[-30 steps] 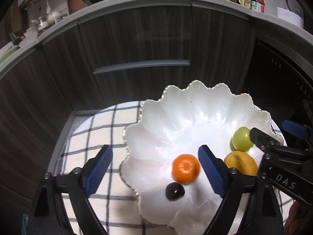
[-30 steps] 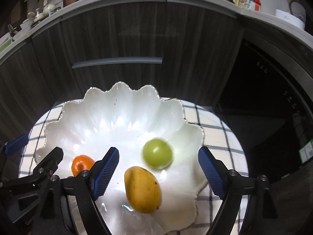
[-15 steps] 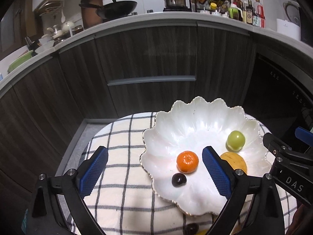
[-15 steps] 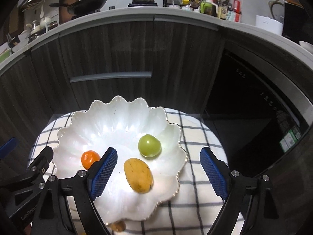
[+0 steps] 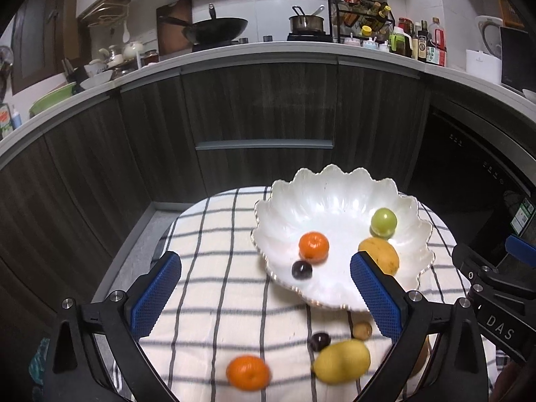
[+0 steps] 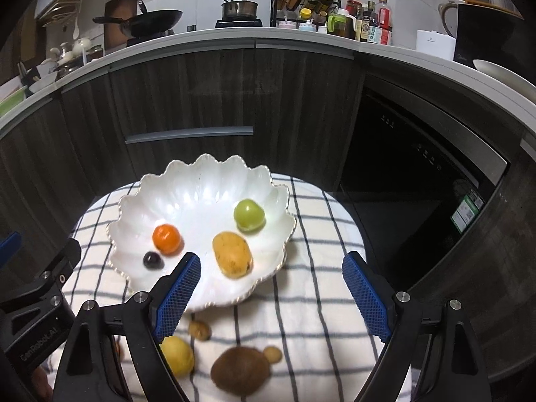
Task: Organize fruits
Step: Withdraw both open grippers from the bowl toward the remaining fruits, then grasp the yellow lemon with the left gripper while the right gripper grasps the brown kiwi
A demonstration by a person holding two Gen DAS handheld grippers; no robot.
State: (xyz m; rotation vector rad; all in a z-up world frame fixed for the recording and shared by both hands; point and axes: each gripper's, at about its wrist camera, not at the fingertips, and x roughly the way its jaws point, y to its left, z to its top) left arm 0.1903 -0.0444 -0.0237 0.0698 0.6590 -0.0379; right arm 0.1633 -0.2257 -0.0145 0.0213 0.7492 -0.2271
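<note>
Spread across the table, a checked cloth (image 5: 214,288). At its far side, a scalloped white bowl (image 6: 201,194) holding a mango (image 6: 232,254), green apple (image 6: 249,214), tangerine (image 6: 166,238) and dark plum (image 6: 152,260). Nearer, loose on the cloth: lemon (image 5: 341,361), second tangerine (image 5: 248,372), kiwi (image 6: 240,371). Over the near edge, left gripper (image 5: 264,296) just opened wider, right gripper (image 6: 271,296) released, nothing between either's blue pads.

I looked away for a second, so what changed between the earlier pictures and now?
Both grippers pulled back and up from the white bowl. The left gripper has just been opening wider, empty; the right gripper is open and empty too. The orange, dark plum, mango and green fruit stayed put.
</note>
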